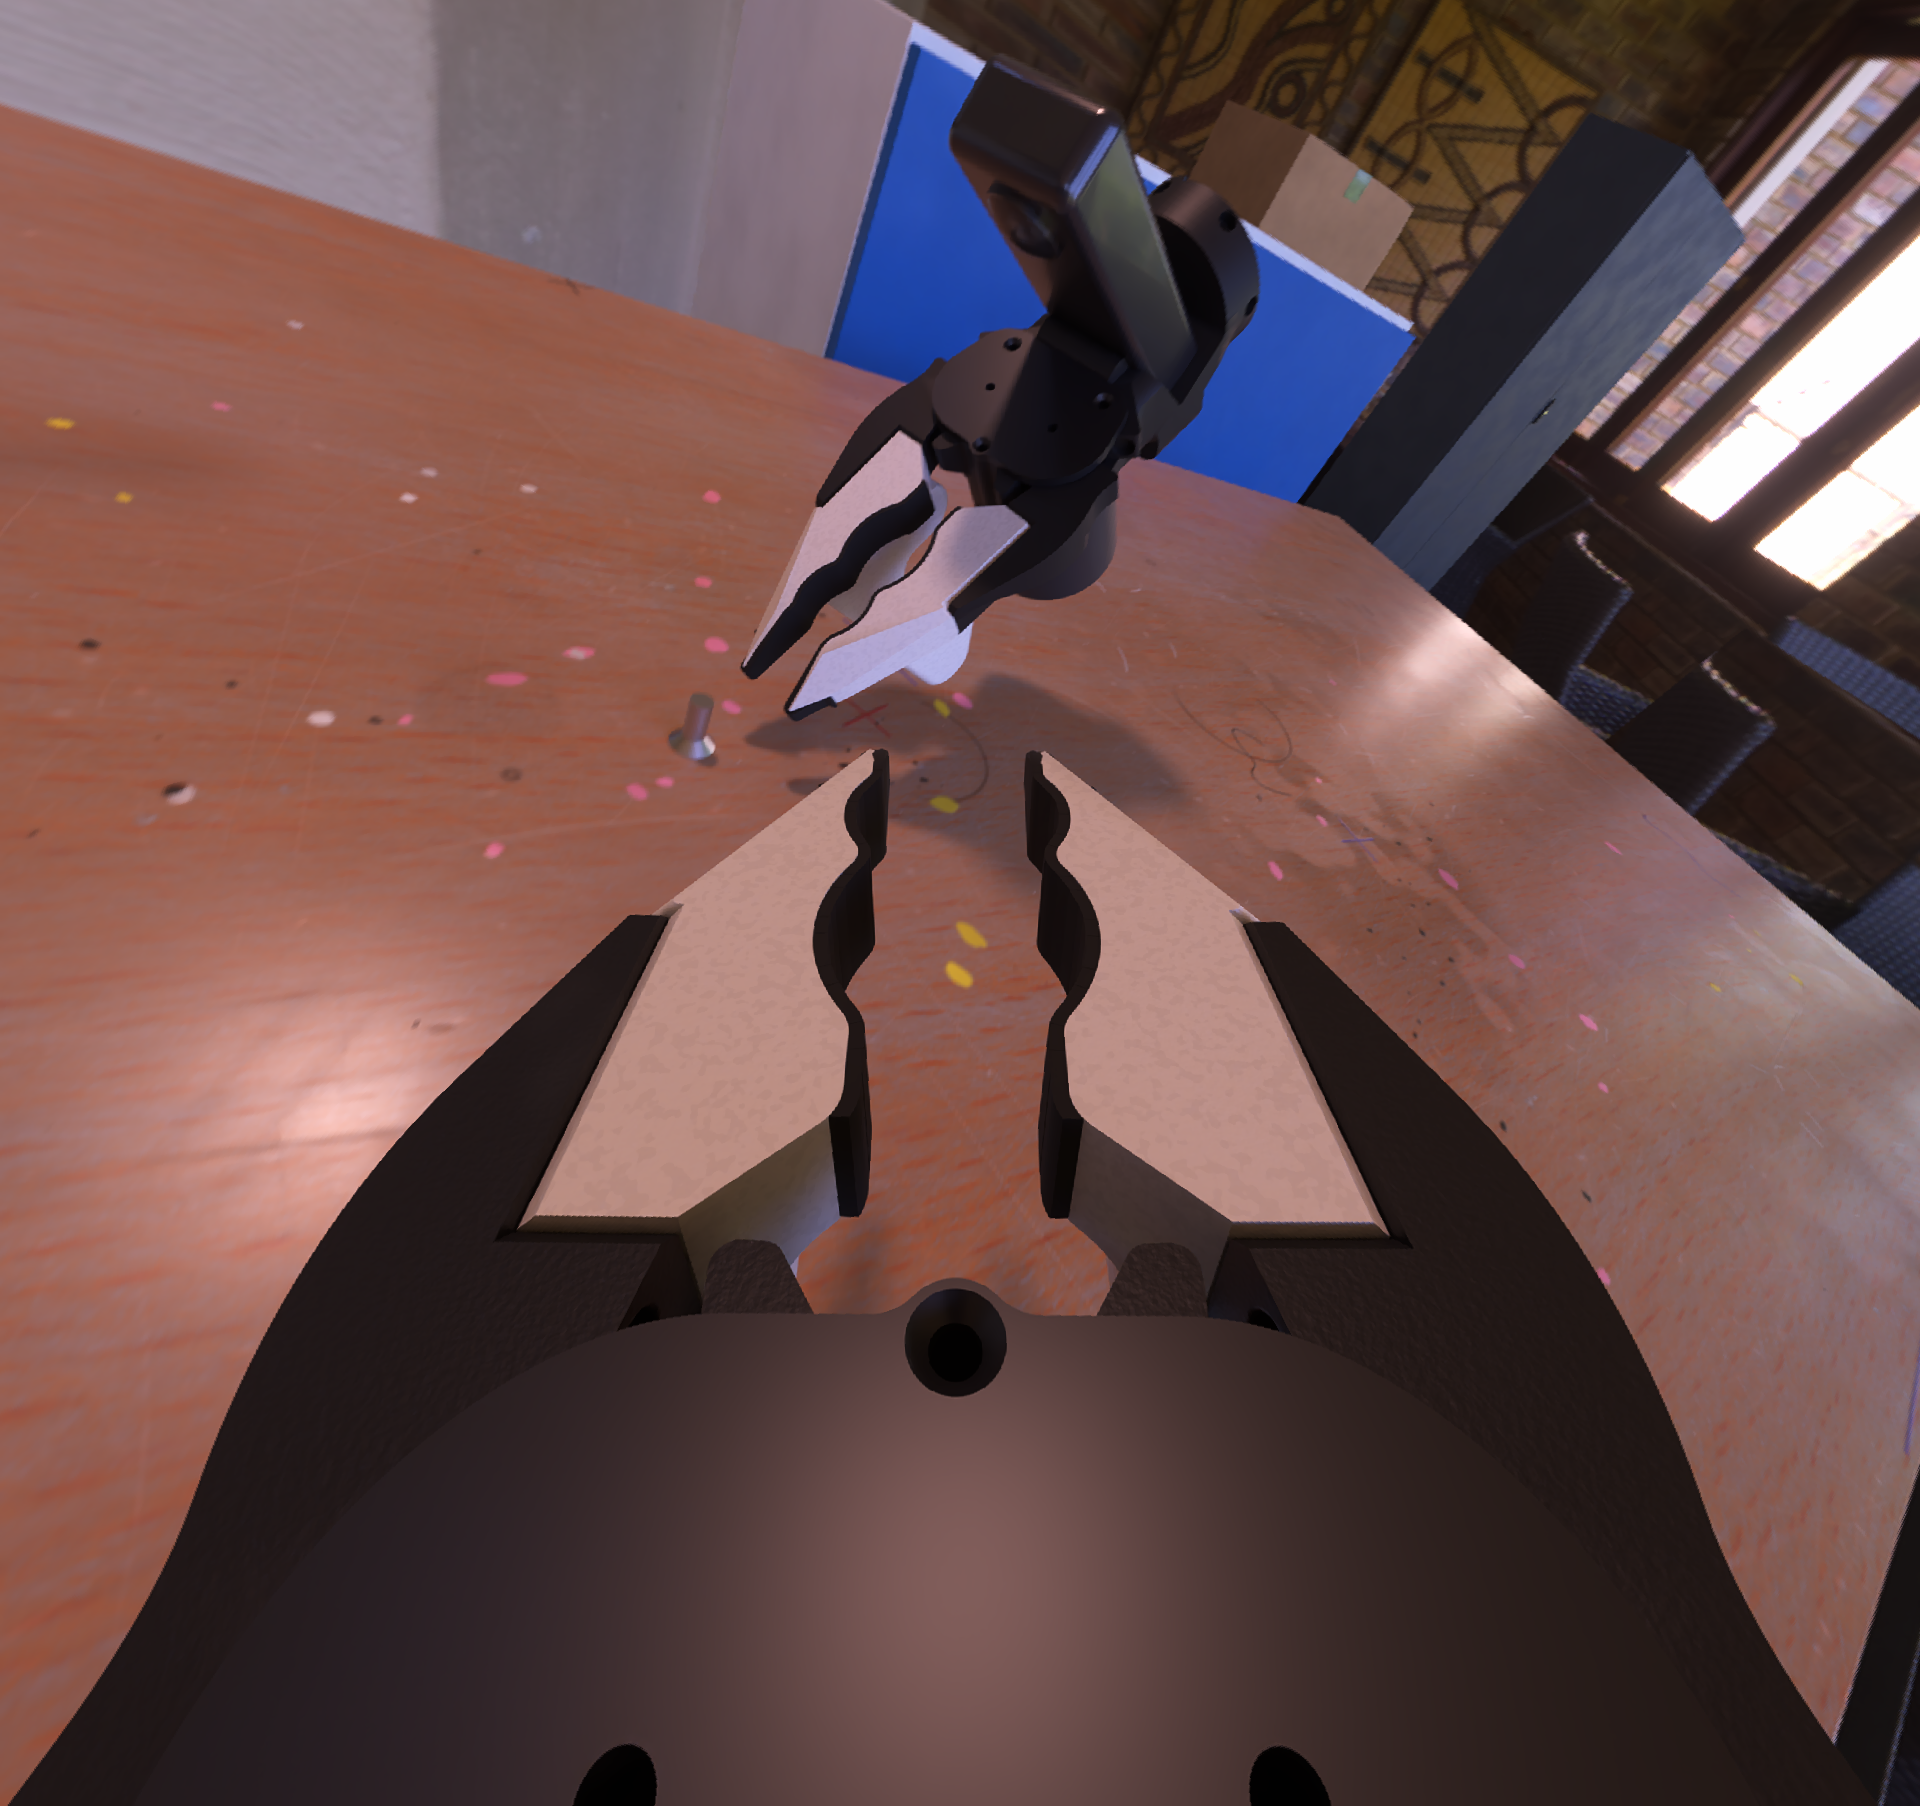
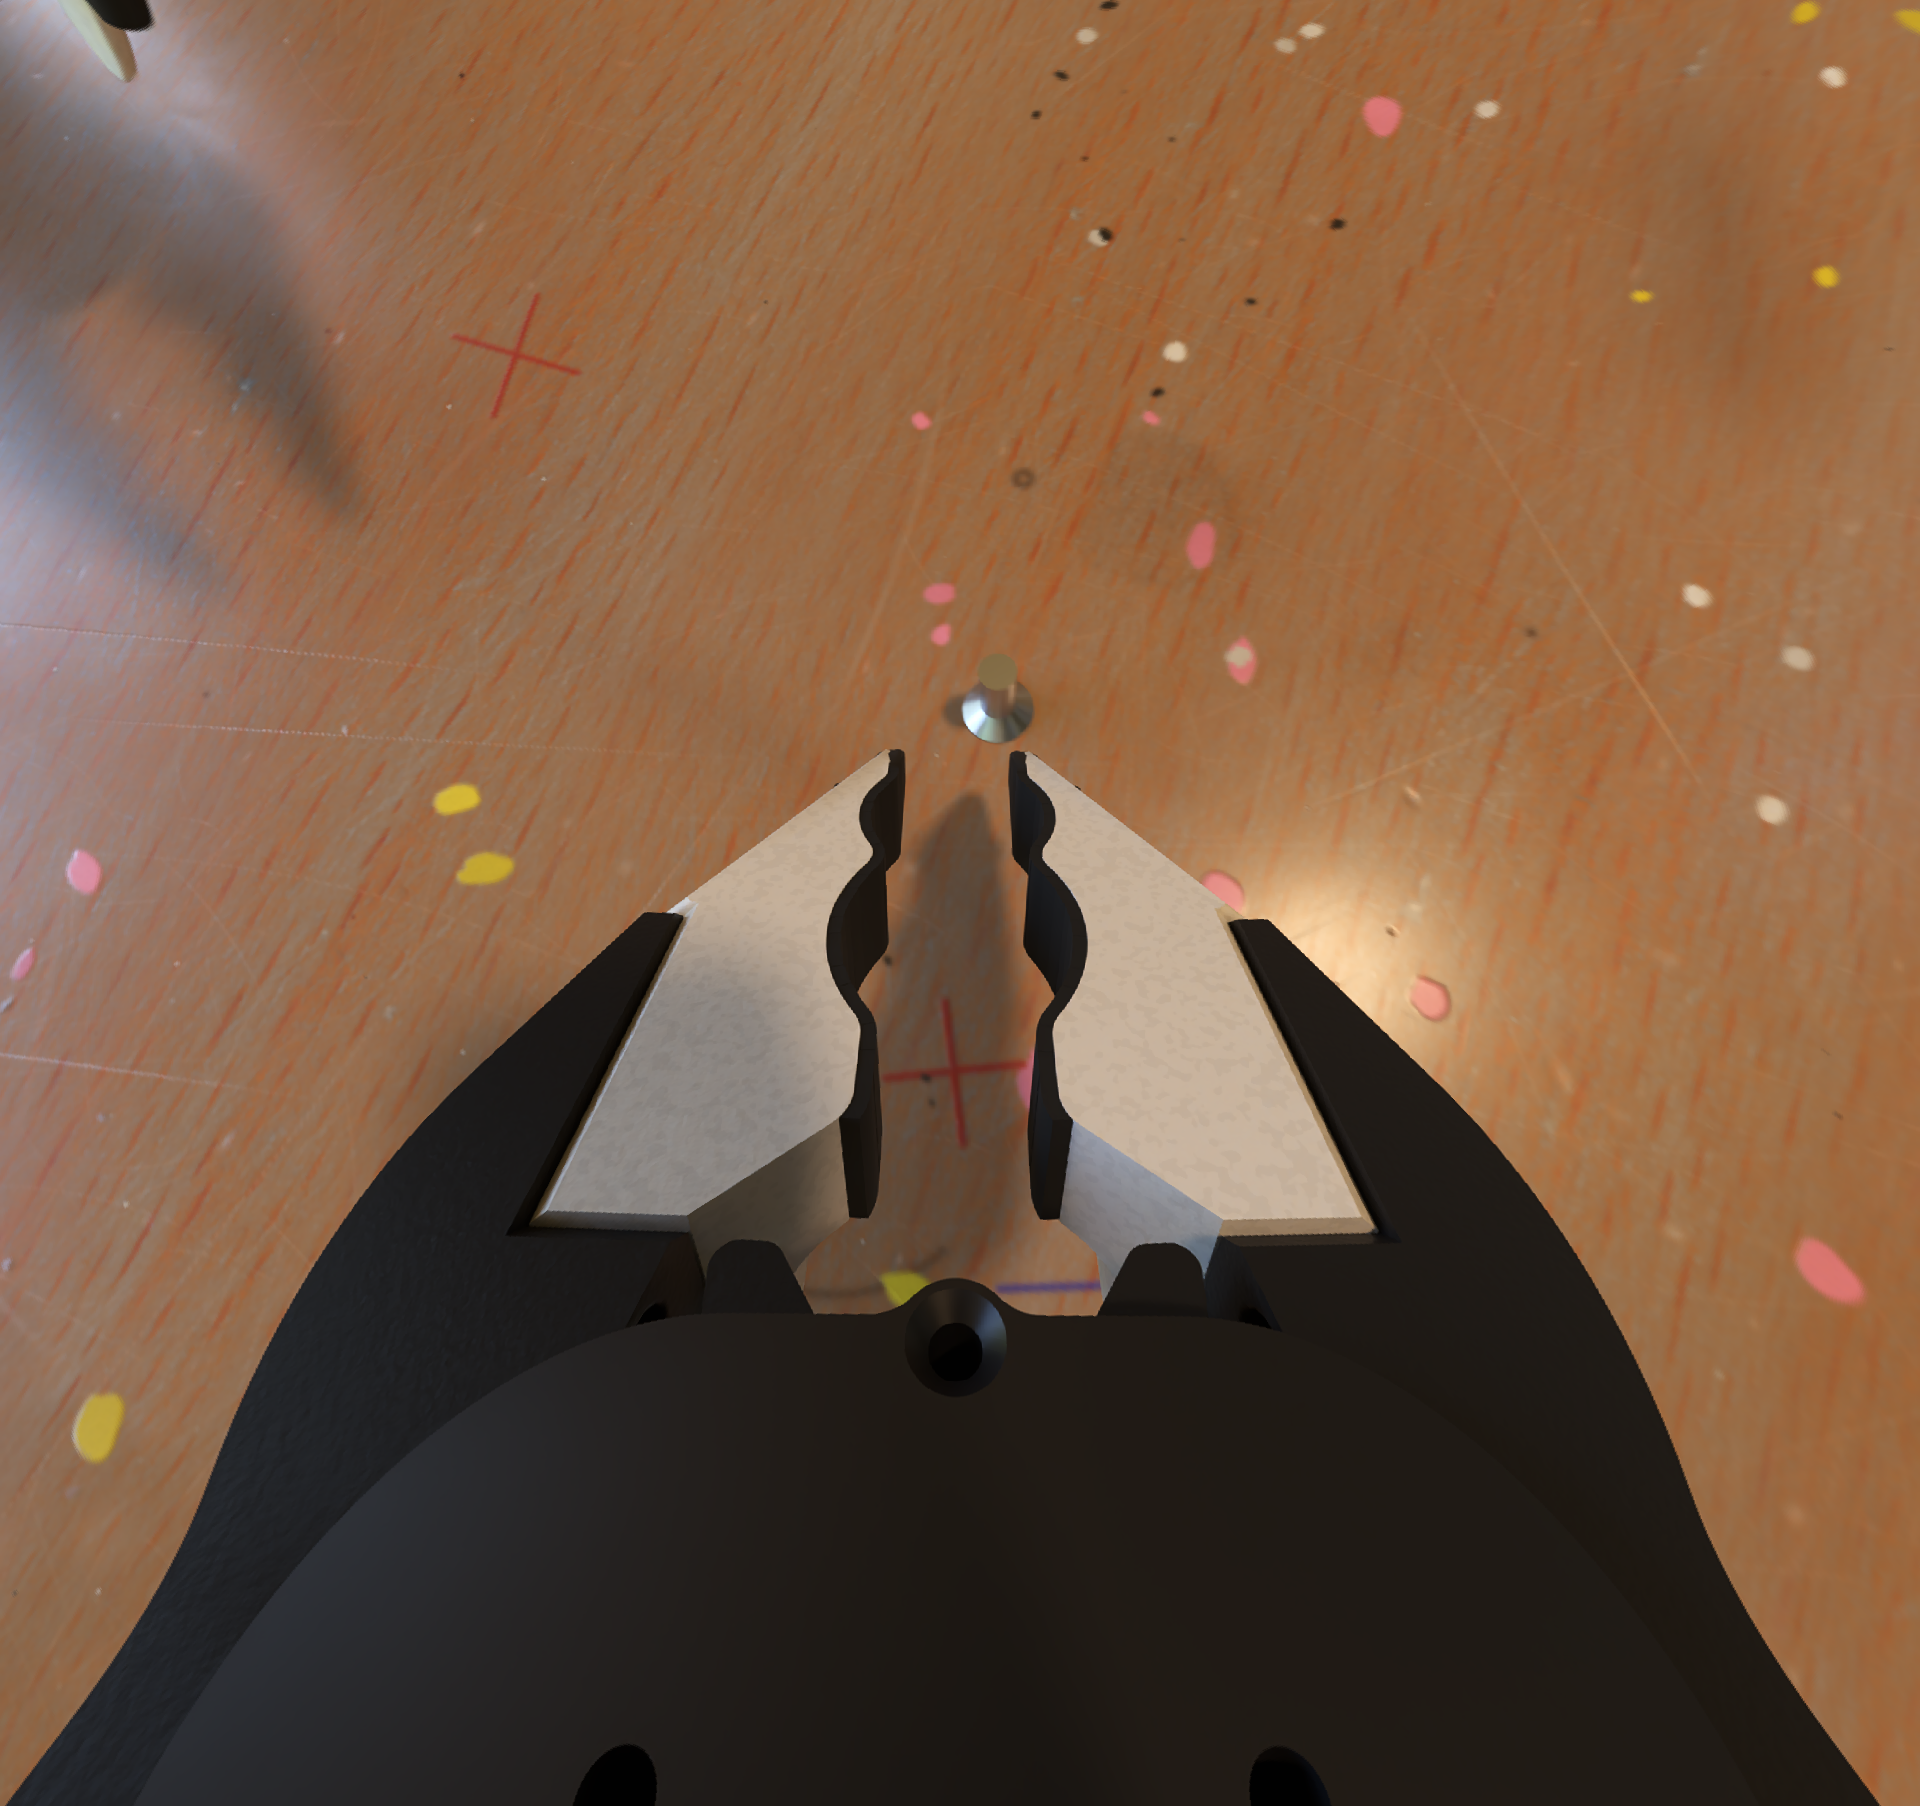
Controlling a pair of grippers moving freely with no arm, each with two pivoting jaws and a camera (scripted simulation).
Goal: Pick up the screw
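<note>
A small silver screw (image 2: 996, 702) stands head-down on the orange paint-speckled table (image 2: 623, 509), shank pointing up. My right gripper (image 2: 956, 764) is open and empty, its fingertips just short of the screw, which sits slightly right of the gap. In the left wrist view the screw (image 1: 694, 728) stands left of centre, and the right gripper (image 1: 779, 686) hovers tilted down just right of it, above the table (image 1: 312, 925). My left gripper (image 1: 956, 764) is open and empty, held back from the screw, which lies ahead and to its left.
A blue panel (image 1: 935, 281), a pale board (image 1: 779, 146), a cardboard box (image 1: 1299, 187) and a dark upright block (image 1: 1538, 333) stand beyond the table's far edge. Dark chairs (image 1: 1683, 717) sit off the right edge. Red cross marks (image 2: 516, 356) are drawn on the table.
</note>
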